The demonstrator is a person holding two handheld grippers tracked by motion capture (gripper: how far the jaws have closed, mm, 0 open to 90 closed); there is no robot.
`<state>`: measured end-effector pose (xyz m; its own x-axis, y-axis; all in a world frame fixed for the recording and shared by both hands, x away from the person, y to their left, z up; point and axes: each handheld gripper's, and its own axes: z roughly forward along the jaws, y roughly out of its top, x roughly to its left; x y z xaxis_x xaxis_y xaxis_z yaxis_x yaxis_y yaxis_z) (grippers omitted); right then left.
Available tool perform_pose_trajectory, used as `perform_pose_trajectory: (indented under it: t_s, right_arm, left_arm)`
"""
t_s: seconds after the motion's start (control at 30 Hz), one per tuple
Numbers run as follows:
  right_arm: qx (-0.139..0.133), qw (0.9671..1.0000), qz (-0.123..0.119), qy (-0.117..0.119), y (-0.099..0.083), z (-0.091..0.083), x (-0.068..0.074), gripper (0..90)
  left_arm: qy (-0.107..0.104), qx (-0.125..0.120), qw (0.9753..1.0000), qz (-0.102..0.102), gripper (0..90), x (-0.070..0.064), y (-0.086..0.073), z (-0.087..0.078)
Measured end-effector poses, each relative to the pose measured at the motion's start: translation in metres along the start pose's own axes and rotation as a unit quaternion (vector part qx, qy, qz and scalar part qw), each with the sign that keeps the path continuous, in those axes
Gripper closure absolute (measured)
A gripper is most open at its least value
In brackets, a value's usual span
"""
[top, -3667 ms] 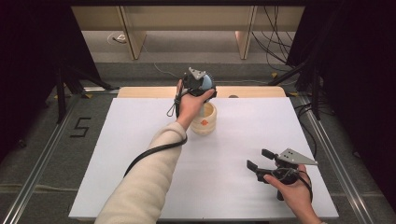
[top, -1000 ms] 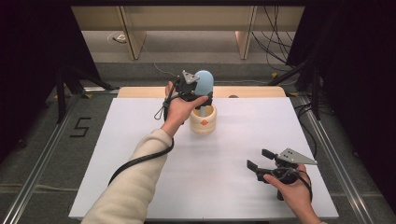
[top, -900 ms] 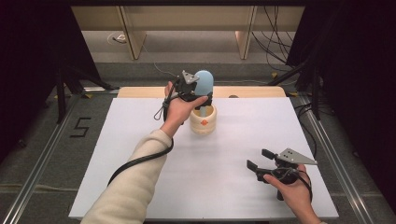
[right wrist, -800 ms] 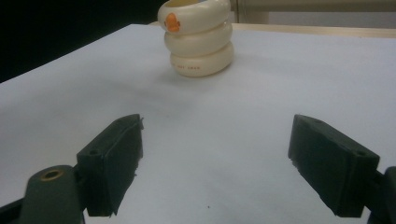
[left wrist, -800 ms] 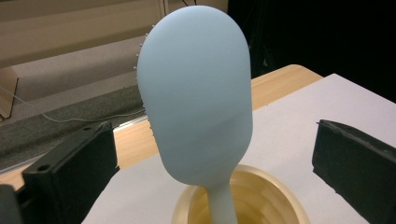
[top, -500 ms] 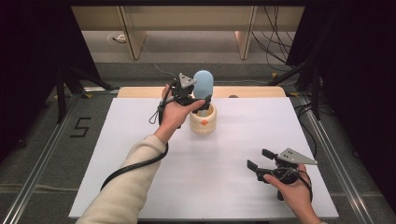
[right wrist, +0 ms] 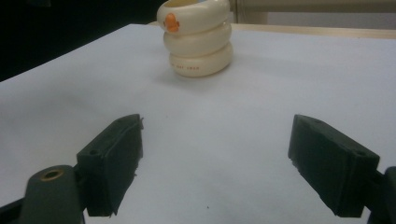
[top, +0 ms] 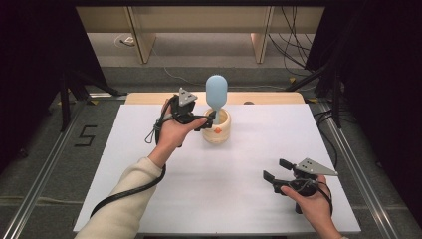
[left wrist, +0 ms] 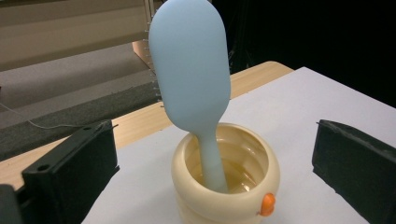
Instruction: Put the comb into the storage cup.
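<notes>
Up in the high view, the cup (top: 216, 128) stands near the table's (top: 149, 199) far edge, a blue brush (top: 216, 92) upright in it. The left gripper (top: 209, 121), jaws apart, sits just beside the cup; the right gripper (top: 276, 170), jaws apart, rests near the right front corner.

Left gripper view: brush handle inside the cup (left wrist: 226, 179), head (left wrist: 190, 65) tilted, between the wide jaws.

Right gripper view: jaws wide apart, cup (right wrist: 196, 35) well beyond.

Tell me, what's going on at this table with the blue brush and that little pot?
A person works at a white table with a hand-held gripper in each hand. A light blue hairbrush stands handle-down in a cream ringed cup. The left gripper sits right at the cup, jaws open to either side, not gripping the brush. The right gripper rests open near the table's front right, well apart from the cup.
</notes>
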<state>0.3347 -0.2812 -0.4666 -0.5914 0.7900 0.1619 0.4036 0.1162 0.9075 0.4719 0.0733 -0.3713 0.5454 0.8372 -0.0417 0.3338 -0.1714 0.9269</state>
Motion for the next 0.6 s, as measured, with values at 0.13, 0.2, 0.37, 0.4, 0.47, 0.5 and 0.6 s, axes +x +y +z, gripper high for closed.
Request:
perform_pose_trajectory:
  t_s: [0.13,0.2,0.37,0.4,0.47,0.5,0.6]
  right_arm:
    - [0.001,1.0,-0.001,0.0,0.0,0.0,0.0,18.7]
    - [0.0,1.0,-0.001,0.0,0.0,0.0,0.0,18.7]
    - [-0.001,1.0,-0.001,0.0,0.0,0.0,0.0,18.7]
    - [-0.001,1.0,0.0,0.0,0.0,0.0,0.0,18.7]
    - [0.0,1.0,-0.002,0.0,0.0,0.0,0.0,18.7]
    - [-0.001,1.0,-0.001,0.0,0.0,0.0,0.0,18.7]
    - [0.0,1.0,-0.002,-0.001,0.0,0.0,0.0,18.7]
  left_arm:
    - [-0.004,-0.003,1.0,-0.002,0.0,0.0,-0.004,-0.008]
    - [-0.008,-0.003,1.0,-0.003,0.0,-0.001,-0.007,-0.013]
    - [-0.014,-0.007,0.9999,-0.002,0.0,-0.002,-0.015,-0.023]
    - [-0.014,-0.008,0.9999,0.0,0.0,-0.003,-0.017,-0.026]
    - [-0.015,-0.009,0.9999,0.0,0.0,-0.003,-0.019,-0.03]
    - [-0.015,-0.009,0.9999,0.0,0.0,-0.003,-0.02,-0.031]
    - [-0.021,-0.004,0.9997,-0.007,0.0,-0.004,-0.025,-0.036]
